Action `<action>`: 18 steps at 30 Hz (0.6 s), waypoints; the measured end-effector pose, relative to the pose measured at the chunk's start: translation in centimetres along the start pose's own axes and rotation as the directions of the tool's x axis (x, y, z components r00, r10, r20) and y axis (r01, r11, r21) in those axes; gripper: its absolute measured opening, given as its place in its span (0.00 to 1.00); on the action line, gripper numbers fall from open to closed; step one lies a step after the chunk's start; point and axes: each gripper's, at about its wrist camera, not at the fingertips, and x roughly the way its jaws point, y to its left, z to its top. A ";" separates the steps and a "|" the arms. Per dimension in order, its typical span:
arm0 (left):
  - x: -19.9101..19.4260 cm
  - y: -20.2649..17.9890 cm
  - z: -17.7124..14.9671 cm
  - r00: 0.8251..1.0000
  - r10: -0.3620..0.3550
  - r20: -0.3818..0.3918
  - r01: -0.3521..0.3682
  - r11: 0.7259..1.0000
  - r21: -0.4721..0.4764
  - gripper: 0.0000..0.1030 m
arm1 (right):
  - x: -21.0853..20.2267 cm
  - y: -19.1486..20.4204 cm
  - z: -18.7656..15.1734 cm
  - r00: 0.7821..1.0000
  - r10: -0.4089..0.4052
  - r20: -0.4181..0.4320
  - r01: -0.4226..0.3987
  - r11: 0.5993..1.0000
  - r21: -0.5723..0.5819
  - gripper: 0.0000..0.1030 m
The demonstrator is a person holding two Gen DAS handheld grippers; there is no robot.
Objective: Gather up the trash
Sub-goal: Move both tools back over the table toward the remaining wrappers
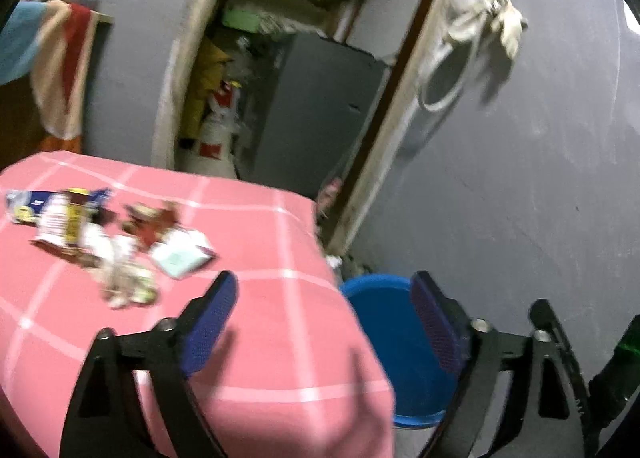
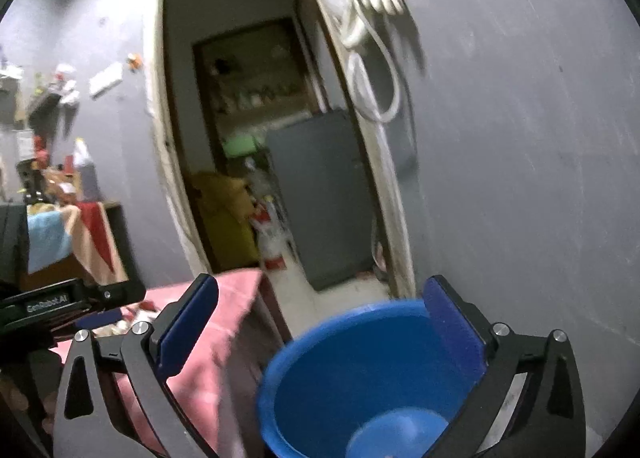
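Beside pink table (image 1: 280, 338), blue bucket (image 2: 360, 370); wrappers (image 1: 108, 234) atop.

One blue bucket (image 2: 352, 374) stands beside one pink checked table (image 1: 260, 225) bearing one blurred heap of wrappers (image 1: 108, 234).

Trash pile (image 1: 108, 242) lies on the table (image 1: 256, 338); the bucket (image 1: 384, 346) stands just right of it.

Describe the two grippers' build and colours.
Both match: the left gripper and right gripper have black angular linkage arms with triangular cut-outs and silver pivot screws. The jaws carry flat, dark blue textured pads. White "GenRobot.AI" lettering marks the left gripper's black body in the right wrist view.
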 end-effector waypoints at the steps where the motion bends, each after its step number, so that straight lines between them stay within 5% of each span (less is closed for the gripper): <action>1: -1.1 0.7 0.1 0.999 0.019 0.033 -0.019 1.000 -0.006 0.98 | -0.2 0.6 0.1 1.000 0.015 0.020 -0.014 1.000 -0.014 1.00; 8: -6.7 4.3 0.7 0.974 0.132 0.183 -0.133 0.991 -0.004 0.98 | -0.3 4.4 0.2 0.990 0.121 0.077 -0.116 0.991 -0.066 1.00; 18: -10.5 9.4 -0.2 0.923 0.277 0.267 -0.287 0.958 -0.003 0.98 | 1.0 10.7 0.6 0.960 0.270 0.067 -0.261 0.957 -0.125 1.00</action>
